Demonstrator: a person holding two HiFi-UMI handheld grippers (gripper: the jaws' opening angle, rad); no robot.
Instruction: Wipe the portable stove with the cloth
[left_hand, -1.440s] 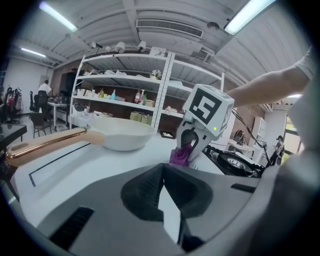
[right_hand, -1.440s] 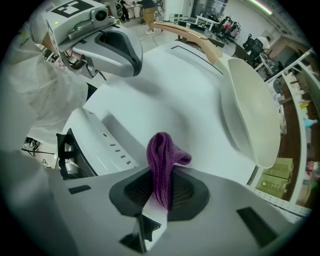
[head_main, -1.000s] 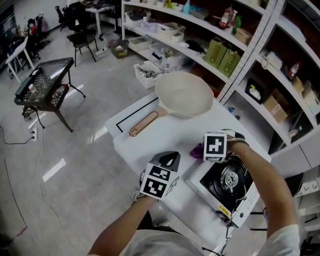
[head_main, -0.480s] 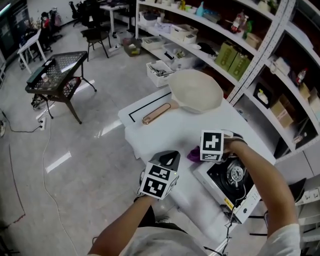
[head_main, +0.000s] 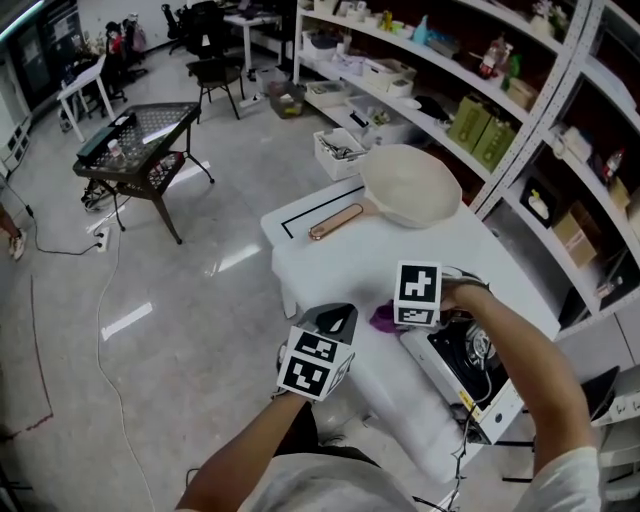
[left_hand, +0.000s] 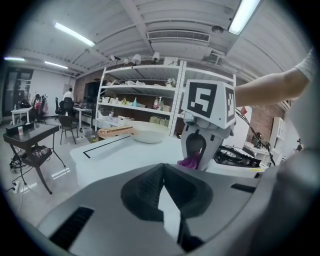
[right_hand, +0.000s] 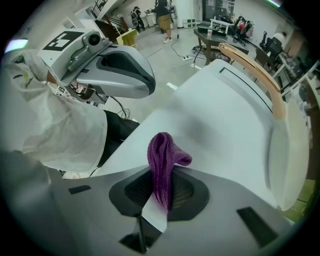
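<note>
Left claw (head_main: 338, 319) hangs near, its jaws together (nothing between them); right claw (right_hand: 160, 195), forearm outstretched farther right, pinches the purple cloth (right_hand: 161, 155).

I see a white table (head_main: 330, 260) standing on a shiny grey floor (head_main: 150, 300). A big cream pan (head_main: 410, 185) sits at the far end of the table. Its long brown handle (head_main: 335, 221) lies flat on the top and points to my left, just beside a black line (head_main: 310, 207) drawn there. The portable stove (head_main: 470, 365) sits at the near right end, close to the edge, with its round black burner facing up. The pan and the stove are well apart, with bare white table between them.
</note>
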